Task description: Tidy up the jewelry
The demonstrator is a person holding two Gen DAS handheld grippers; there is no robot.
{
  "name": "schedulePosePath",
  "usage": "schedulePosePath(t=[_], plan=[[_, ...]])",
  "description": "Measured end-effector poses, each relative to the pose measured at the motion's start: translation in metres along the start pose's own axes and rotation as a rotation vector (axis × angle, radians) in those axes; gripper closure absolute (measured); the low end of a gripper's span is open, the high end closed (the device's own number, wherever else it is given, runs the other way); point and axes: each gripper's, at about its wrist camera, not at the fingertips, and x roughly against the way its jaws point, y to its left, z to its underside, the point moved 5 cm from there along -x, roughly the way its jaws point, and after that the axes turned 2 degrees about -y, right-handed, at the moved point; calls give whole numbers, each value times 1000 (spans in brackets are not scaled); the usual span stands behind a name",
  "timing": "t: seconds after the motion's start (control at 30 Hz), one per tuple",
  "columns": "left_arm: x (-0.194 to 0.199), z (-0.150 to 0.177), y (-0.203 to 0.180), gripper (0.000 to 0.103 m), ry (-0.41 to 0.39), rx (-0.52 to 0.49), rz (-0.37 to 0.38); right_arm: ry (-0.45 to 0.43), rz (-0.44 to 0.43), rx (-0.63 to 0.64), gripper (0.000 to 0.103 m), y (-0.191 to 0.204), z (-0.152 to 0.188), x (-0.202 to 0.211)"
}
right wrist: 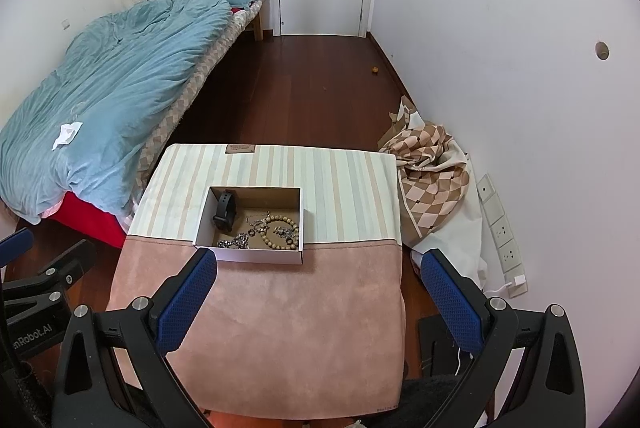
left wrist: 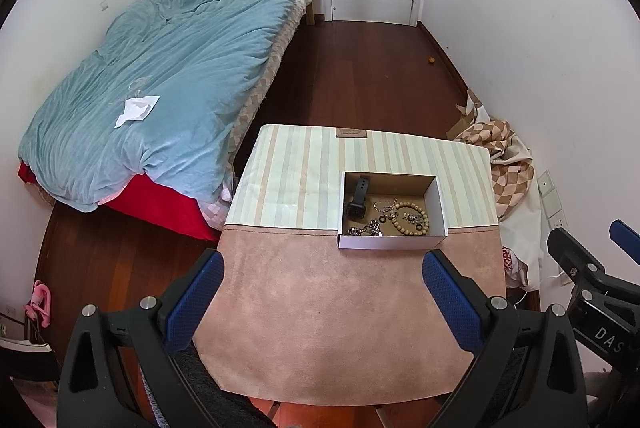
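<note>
White cardboard box [left wrist: 390,206] on the table [left wrist: 320,308] holds a black watch [left wrist: 357,202], bead bracelet [left wrist: 412,218] and chains. Both grippers, left [left wrist: 322,302] and right [right wrist: 318,302], hover spread wide, empty. Whether sorting is starting or finished, I cannot tell.

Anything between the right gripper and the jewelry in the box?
Only the box's own near wall. The right gripper is open above the bare pink cloth, and the white box is lidless, so the bead bracelet and watch are reachable from above.
</note>
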Motion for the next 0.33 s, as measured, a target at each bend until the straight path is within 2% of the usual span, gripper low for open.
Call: schedulePosePath(t=[0.33], plan=[[4,0,0,2,-5,8,9,1,-1,1,0,-1,0,0]])
